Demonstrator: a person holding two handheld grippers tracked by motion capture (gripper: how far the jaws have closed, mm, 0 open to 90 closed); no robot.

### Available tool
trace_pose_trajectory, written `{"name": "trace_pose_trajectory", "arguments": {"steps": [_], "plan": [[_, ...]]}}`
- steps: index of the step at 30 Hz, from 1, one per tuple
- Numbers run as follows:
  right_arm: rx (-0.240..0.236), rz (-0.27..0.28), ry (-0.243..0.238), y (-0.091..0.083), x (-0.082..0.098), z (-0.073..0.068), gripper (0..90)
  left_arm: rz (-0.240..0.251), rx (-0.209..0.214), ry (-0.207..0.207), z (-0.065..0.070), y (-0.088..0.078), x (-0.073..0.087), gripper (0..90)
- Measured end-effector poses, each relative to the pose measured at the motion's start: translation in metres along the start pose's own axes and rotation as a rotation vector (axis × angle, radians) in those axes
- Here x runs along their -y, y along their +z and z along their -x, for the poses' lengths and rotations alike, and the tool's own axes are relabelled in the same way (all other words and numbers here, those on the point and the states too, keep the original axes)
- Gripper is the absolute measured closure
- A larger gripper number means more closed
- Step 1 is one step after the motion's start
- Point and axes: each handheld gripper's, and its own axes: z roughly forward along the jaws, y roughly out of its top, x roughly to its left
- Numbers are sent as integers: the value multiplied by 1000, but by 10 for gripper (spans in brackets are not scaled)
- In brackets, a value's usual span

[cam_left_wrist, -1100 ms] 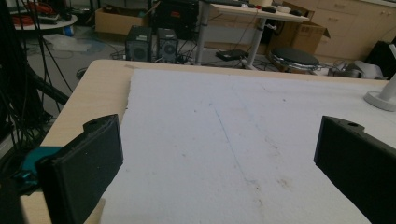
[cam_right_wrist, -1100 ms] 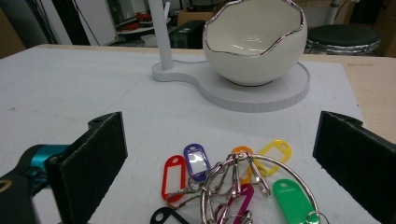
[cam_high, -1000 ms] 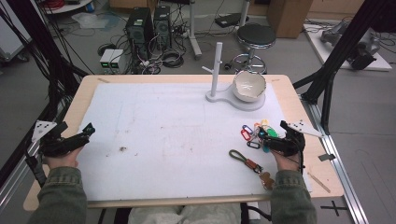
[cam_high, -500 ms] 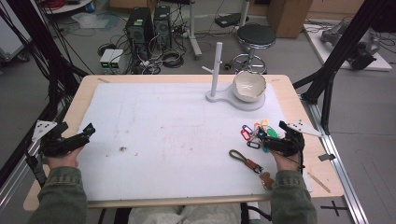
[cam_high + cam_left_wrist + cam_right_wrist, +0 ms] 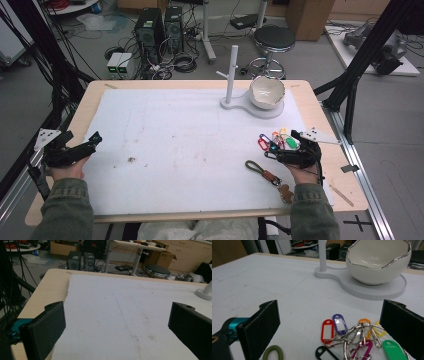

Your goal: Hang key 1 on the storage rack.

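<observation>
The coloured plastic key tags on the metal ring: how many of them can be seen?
7 in the right gripper view: red, purple, orange, yellow, green, magenta and black. All fan out from the metal ring. More may be hidden underneath.

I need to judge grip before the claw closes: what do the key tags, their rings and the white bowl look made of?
Key tags: probably glossy coloured plastic with clear windows. Rings: bright silvery metal, by the shine. White bowl: likely glazed ceramic, smooth and glossy, with a silvery rim.
</observation>
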Motion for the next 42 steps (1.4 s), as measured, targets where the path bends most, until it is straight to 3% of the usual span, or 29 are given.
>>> {"name": "trace_pose_trajectory", "arguments": {"steps": [15, 35, 42], "plan": [[-52, -126, -57, -1, -4, -10, 21, 0, 7, -1, 0, 0, 0, 17], [-125, -252, -81, 5, 3, -16, 22, -7, 18, 1, 0, 2, 0, 17], [-149, -320, -91, 9, 8, -17, 22, -6, 19, 0, 1, 2, 1, 17]]}}
